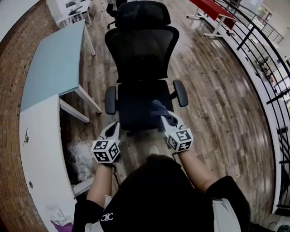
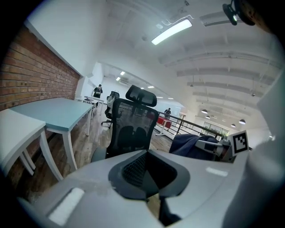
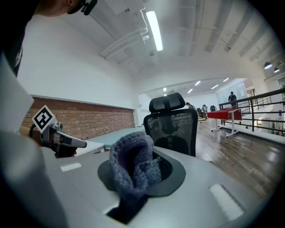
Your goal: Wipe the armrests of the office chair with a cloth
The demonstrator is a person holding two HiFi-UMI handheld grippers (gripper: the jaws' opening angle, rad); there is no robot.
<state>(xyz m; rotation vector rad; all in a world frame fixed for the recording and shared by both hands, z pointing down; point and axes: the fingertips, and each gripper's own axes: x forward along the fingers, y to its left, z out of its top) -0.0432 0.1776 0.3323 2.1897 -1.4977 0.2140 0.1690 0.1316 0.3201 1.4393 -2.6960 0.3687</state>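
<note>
The black office chair faces me with its mesh back and headrest; the mesh back also shows in both gripper views. Its left armrest and right armrest flank the dark seat. My right gripper is shut on a dark blue knitted cloth, held over the seat's front right, just short of the right armrest. My left gripper hovers by the seat's front left corner, below the left armrest; its jaws are shut and hold nothing.
A light blue table and a white desk stand along the brick wall on the left. A crumpled plastic bag lies under the desk. A black railing runs along the right. A red table stands far back.
</note>
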